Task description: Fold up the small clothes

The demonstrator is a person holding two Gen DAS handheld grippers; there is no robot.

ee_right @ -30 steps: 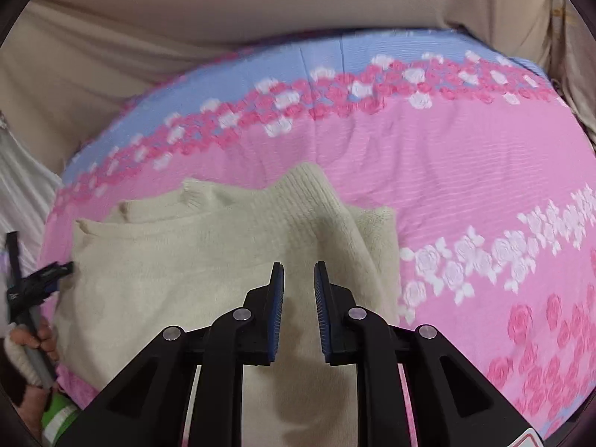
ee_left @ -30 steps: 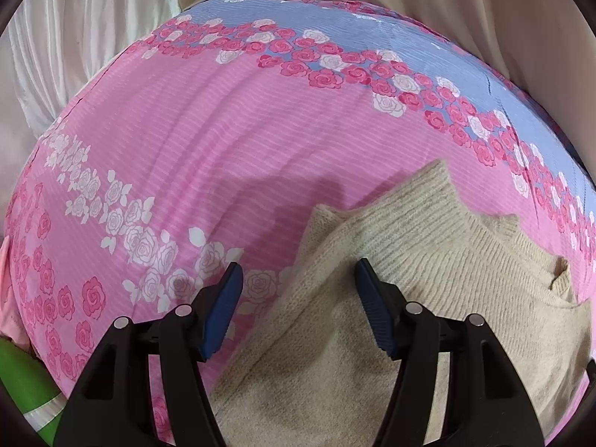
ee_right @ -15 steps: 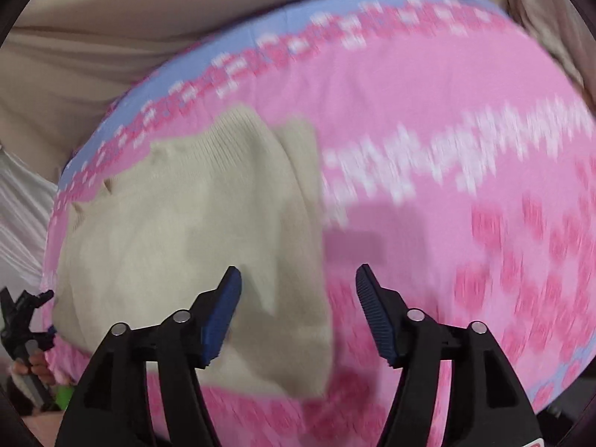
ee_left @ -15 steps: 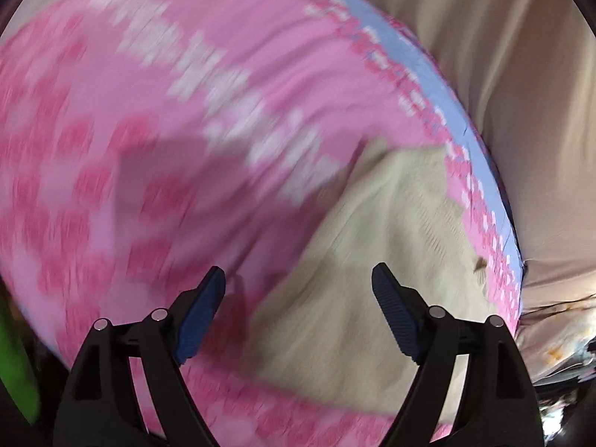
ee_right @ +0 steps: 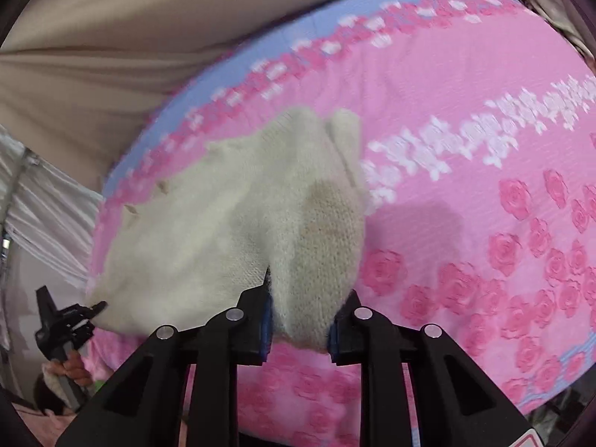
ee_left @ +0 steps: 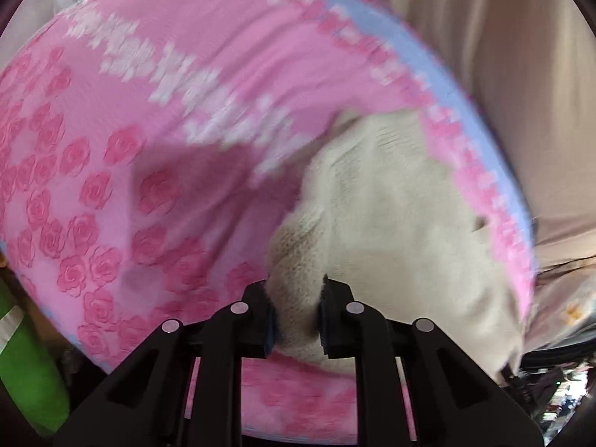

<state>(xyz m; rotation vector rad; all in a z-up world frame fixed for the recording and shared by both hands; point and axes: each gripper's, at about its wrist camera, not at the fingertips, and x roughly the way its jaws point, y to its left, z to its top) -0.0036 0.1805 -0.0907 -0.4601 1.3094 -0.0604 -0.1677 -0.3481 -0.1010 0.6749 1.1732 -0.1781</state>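
Right wrist view: sweater (ee_right: 231, 216), long axis left-right, hem in both tools.

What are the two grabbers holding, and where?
Both pinch the cream sweater: the left gripper and the right gripper each clamp a near bottom corner.

sweater (ee_left: 391, 216) on bedspread (ee_left: 149, 149), curtain (ee_left: 503, 56) behind

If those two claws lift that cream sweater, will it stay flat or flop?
The sweater would probably flop: soft knit already bunches between each claw, left and right. Likely light. Its fuzzy surface probably will not slip.
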